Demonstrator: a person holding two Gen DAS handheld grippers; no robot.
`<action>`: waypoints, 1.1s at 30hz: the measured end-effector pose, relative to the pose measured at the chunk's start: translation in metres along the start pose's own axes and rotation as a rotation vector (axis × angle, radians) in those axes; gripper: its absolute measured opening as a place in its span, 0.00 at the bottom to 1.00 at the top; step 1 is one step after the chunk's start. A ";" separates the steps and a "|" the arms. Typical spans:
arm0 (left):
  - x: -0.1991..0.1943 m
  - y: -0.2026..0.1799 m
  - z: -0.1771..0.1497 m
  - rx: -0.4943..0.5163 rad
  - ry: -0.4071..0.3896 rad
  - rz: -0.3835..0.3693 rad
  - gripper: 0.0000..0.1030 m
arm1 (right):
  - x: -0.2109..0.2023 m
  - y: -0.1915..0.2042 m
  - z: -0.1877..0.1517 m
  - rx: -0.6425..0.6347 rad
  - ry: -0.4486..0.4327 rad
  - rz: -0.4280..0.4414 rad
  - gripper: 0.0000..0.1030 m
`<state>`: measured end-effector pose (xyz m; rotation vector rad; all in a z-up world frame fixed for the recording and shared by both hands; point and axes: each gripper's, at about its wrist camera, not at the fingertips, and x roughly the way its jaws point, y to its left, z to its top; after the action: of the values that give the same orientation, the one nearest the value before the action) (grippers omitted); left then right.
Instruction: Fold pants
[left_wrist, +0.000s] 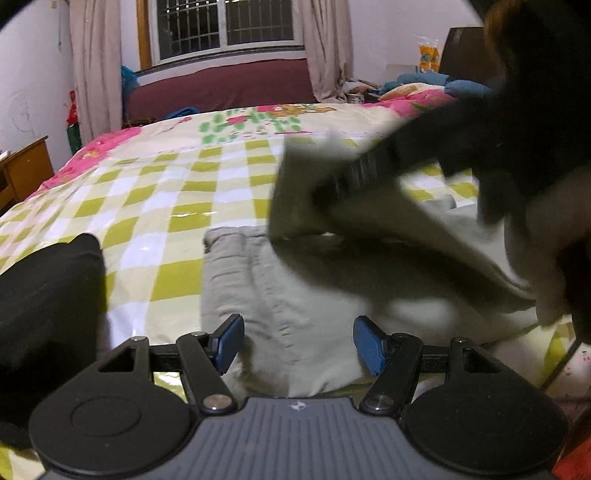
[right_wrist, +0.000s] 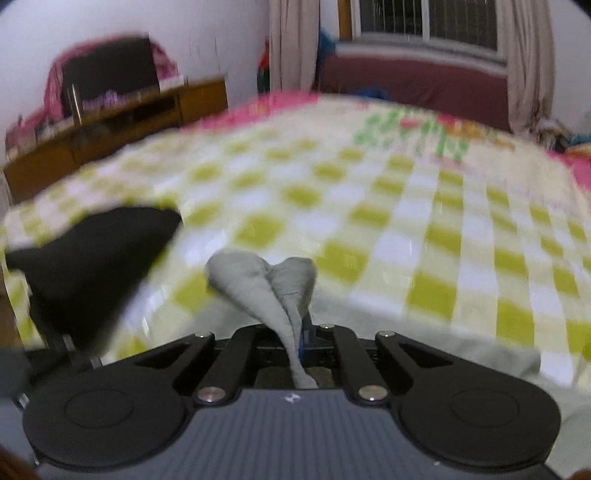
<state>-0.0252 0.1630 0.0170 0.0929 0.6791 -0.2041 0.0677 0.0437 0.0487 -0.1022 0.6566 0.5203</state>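
left gripper (left_wrist: 298, 343) nearest the lens, blue pads (left_wrist: 229, 341) spread wide, nothing between them; it hangs over the near part of the pants (left_wrist: 295, 314). pants: pale grey-green, lying on the bed (left_wrist: 166, 192) close to its near edge, partly folded, one rolled hem end pointing toward the far edge. a flap of the same cloth is lifted above the flat part, blurred, toward the bed's right side.

right gripper (right_wrist: 297, 349): jaws pressed together, pinching a bunched fold of the pants, which sticks out past the fingertips in two rounded lobes. in the left wrist view the right gripper shows as a dark blurred shape at the upper right, holding up the raised flap.

a black garment (left_wrist: 48, 314) lies near the bed's near left corner, apart from the pants. bed cover is yellow-green and white check. curtained window (left_wrist: 225, 26) beyond the far edge.
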 end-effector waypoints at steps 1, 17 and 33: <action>0.000 0.002 -0.001 -0.005 0.002 0.004 0.77 | -0.002 0.006 0.003 -0.012 -0.031 -0.001 0.04; -0.031 0.017 -0.022 0.057 0.019 0.068 0.77 | 0.015 0.040 -0.030 -0.134 0.116 0.209 0.37; 0.048 -0.026 0.015 0.152 0.088 -0.007 0.83 | -0.071 -0.171 -0.097 0.314 0.206 -0.409 0.43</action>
<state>0.0146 0.1283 -0.0025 0.2464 0.7513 -0.2597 0.0502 -0.1601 0.0028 0.0082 0.8853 0.0090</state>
